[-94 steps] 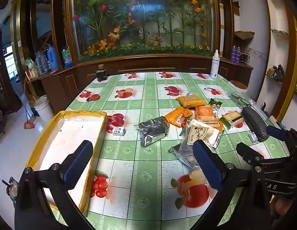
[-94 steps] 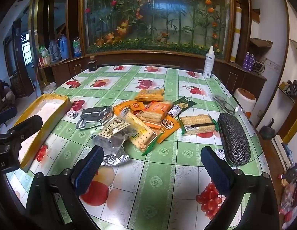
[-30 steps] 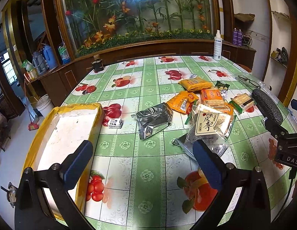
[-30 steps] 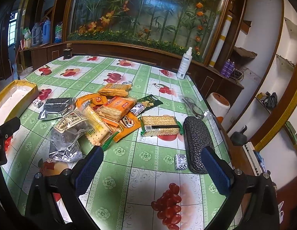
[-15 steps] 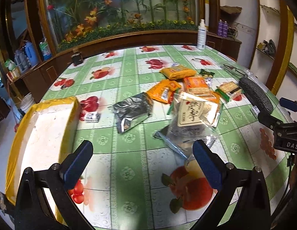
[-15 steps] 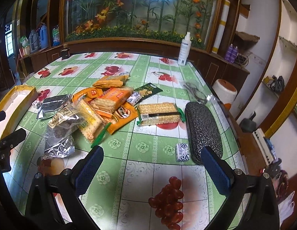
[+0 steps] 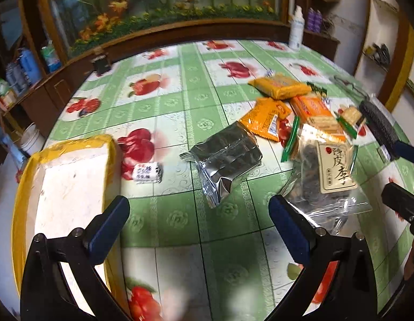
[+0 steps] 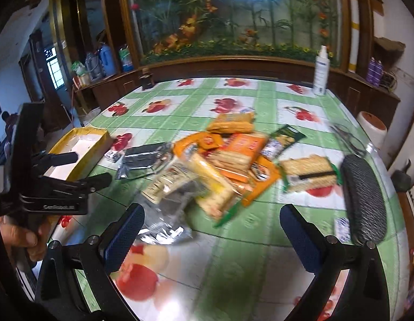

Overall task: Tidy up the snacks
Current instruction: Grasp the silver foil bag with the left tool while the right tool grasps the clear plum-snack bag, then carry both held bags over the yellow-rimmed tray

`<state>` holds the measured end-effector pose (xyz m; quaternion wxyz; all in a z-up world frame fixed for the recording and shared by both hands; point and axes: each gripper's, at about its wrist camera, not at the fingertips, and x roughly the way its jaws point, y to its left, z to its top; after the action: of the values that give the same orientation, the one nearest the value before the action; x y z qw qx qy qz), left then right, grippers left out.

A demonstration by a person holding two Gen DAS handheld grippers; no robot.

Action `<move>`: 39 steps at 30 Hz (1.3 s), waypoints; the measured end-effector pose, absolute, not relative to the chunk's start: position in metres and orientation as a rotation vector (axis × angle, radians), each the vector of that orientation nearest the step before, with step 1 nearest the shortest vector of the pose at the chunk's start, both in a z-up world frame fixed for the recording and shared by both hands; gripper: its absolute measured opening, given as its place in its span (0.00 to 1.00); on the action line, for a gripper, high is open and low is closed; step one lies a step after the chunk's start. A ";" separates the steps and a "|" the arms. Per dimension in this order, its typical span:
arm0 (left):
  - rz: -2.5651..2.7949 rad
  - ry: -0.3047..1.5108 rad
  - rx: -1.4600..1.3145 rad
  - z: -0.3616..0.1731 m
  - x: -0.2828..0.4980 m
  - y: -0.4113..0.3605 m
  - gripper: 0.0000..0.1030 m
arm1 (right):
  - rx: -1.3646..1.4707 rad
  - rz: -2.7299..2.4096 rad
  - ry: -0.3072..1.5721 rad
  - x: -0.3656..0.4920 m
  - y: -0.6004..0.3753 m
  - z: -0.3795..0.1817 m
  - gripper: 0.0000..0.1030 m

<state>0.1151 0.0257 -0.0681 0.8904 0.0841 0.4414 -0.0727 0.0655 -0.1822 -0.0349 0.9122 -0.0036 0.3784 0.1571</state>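
Fingers of my left gripper stand wide apart and hold nothing; my right gripper is the same, spread wide and empty above the table.

Nearest to me lies the clear plum bag, just beyond my left gripper's right finger. It has a cream label with Chinese writing, of which I can read 皮李. The film looks thin and slippery, and the contents are loose and light, I judge — so I would pinch it at the flat sealed edge and not on the bulging middle.

Left of it is the silver foil pouch, crinkled and soft. It should be light too, and best taken by its crimped end.

Between this pouch and the yellow tray rests a small white candy; its print is too small to read.

Farther away the orange packets and the cracker packs lie in one overlapping pile. Crackers are stiff but fragile — a gentle grip across the short side is better, I think.

On my left gripper's body, seen from the right wrist, is written "GenRobot.AI".
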 end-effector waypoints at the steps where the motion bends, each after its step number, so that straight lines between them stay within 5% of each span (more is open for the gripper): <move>1: -0.165 0.921 0.198 -0.071 0.121 0.024 1.00 | -0.017 0.322 0.792 0.071 -0.175 -0.037 0.99; 18: -0.287 1.012 0.354 -0.107 0.185 -0.007 1.00 | -0.008 0.315 0.904 0.117 -0.147 -0.071 0.83; 22: -0.315 1.017 0.328 -0.109 0.188 -0.009 1.00 | 0.011 0.339 0.899 0.117 -0.152 -0.071 0.73; 24: -0.350 1.020 0.296 -0.108 0.187 -0.010 0.89 | 0.031 0.354 0.900 0.116 -0.155 -0.071 0.64; 25: -0.364 1.024 0.282 -0.107 0.187 -0.010 0.82 | 0.055 0.375 0.902 0.116 -0.158 -0.070 0.49; 34: -0.386 1.010 0.201 -0.098 0.176 -0.007 0.62 | 0.090 0.354 0.884 0.106 -0.176 -0.066 0.45; 39: -0.387 0.966 0.143 -0.084 0.161 0.000 0.61 | 0.111 0.349 0.867 0.098 -0.186 -0.060 0.41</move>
<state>0.1611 -0.0002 -0.0841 0.8652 0.0684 0.4611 -0.1845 0.0979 -0.1861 -0.0596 0.8913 0.0535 0.4177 0.1681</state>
